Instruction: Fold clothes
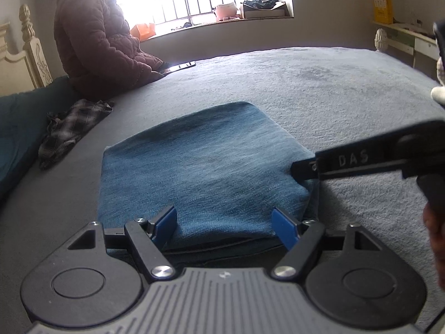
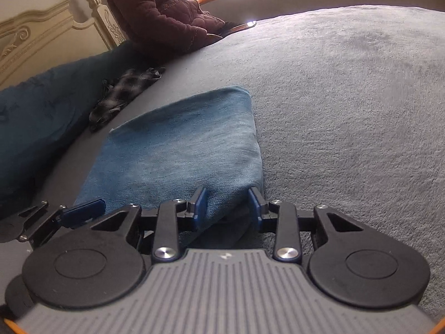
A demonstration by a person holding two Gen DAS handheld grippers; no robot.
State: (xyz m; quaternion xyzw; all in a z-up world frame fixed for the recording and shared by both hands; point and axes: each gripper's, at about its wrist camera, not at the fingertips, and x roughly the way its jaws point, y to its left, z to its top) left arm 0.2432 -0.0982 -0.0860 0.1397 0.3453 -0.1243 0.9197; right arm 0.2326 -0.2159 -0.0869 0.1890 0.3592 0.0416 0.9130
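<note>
— Left wrist view: what is seen of the jeans (image 1: 205, 167)?

— A folded blue square is laid flat on the grey bed (image 1: 319, 89). The left gripper (image 1: 225, 226) is placed at its near edge, the jaws spread wide. The near fold is seen between the blue pads (image 1: 167, 222), but it is not pressed by them.

— And the right gripper (image 2: 228, 204)?

— In the right wrist view its jaws are set much narrower, around the near right corner of the jeans. The cloth is bunched between the pads. Whether it is really pinched cannot be told. From the left view, the black finger (image 1: 304, 168) is seen touching the right edge.

— What else is found on the bed?

— A checked garment (image 1: 72, 130) is left crumpled, well apart on the left, beside a dark blanket (image 1: 19, 139). A person in a quilted jacket (image 1: 94, 36) is seated at the far side.
</note>
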